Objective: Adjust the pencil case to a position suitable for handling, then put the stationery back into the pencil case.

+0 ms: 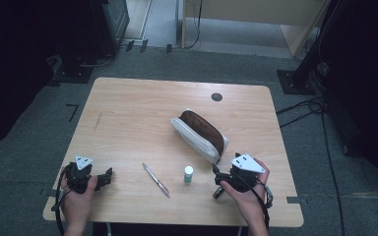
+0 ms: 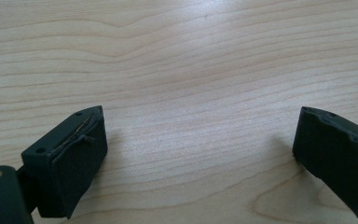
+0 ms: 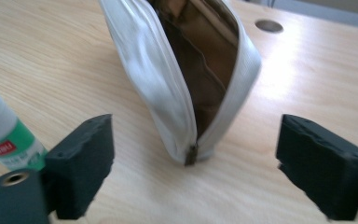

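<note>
- Left gripper [image 1: 109,177]: near the table's [image 1: 128,105] front-left corner, held in the person's left hand [image 1: 77,196]. Jaws point right across the table and stand wide apart; in the left gripper view there is only bare wood between them, nothing held or touched.
- Pen [image 1: 156,180]: flat on the table between the two grippers, long axis running from far-left to near-right. It sits closer to the left gripper's side than the pouch does, but still apart from its jaws.
- Small bottle [image 1: 189,174]: white with a green label, upright, just right of the pen and just left of the right gripper. In the right gripper view it stands beside the left jaw; can't tell if they touch.
- Pouch [image 1: 199,135]: white, brown lining, zip open, mouth up. Long axis runs far-left to near-right, and its near end points at the right gripper.
- Right gripper [image 3: 193,175]: in the right hand [image 1: 250,189], near the front-right edge. Jaws wide apart, empty, straddling the line to the pouch's zip end, which lies just ahead of them. My read: right hand is clearly the nearer one for the pouch.
</note>
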A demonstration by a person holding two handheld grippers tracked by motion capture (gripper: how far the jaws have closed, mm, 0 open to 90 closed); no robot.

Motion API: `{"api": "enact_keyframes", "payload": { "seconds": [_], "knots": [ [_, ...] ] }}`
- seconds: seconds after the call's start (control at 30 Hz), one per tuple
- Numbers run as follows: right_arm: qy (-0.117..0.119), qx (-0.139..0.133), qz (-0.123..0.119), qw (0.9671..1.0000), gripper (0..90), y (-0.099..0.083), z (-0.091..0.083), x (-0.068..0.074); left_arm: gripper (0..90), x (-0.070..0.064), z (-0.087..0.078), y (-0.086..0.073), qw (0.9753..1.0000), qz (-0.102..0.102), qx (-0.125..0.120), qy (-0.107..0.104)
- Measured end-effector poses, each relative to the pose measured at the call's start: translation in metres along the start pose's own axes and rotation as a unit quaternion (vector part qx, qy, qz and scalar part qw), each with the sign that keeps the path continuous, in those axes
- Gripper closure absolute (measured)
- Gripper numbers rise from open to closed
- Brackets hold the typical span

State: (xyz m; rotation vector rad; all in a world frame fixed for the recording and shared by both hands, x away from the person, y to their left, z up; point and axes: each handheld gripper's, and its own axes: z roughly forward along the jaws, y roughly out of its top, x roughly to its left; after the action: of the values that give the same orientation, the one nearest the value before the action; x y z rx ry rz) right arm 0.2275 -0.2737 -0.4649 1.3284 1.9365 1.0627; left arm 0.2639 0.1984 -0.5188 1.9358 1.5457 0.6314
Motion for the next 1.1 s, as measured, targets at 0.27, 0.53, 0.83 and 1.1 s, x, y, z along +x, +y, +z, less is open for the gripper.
{"api": "enact_keyframes", "payload": {
  "seconds": [0.27, 0.53, 0.83, 1.1],
  "knots": [
    [-0.016, 0.032, 0.050, 0.9981, 0.0, -0.024, -0.009, 0.000, 3.2, 0.000, 0.000, 0.000, 1.0000, 0.000, 0.000, 0.000],
    [-0.021, 0.032, 0.075, 0.9965, 0.0, -0.037, -0.012, 0.004, 3.2, 0.000, 0.000, 0.000, 1.0000, 0.000, 0.000, 0.000],
    [-0.012, 0.028, 0.099, 0.9946, 0.0, -0.049, -0.012, 0.015, 3.2, 0.000, 0.000, 0.000, 1.0000, 0.000, 0.000, 0.000],
    [-0.013, 0.027, 0.108, 0.9937, 0.0, -0.053, -0.010, 0.025, 3.2, 0.000, 0.000, 0.000, 1.0000, 0.000, 0.000, 0.000]
  ]
}}
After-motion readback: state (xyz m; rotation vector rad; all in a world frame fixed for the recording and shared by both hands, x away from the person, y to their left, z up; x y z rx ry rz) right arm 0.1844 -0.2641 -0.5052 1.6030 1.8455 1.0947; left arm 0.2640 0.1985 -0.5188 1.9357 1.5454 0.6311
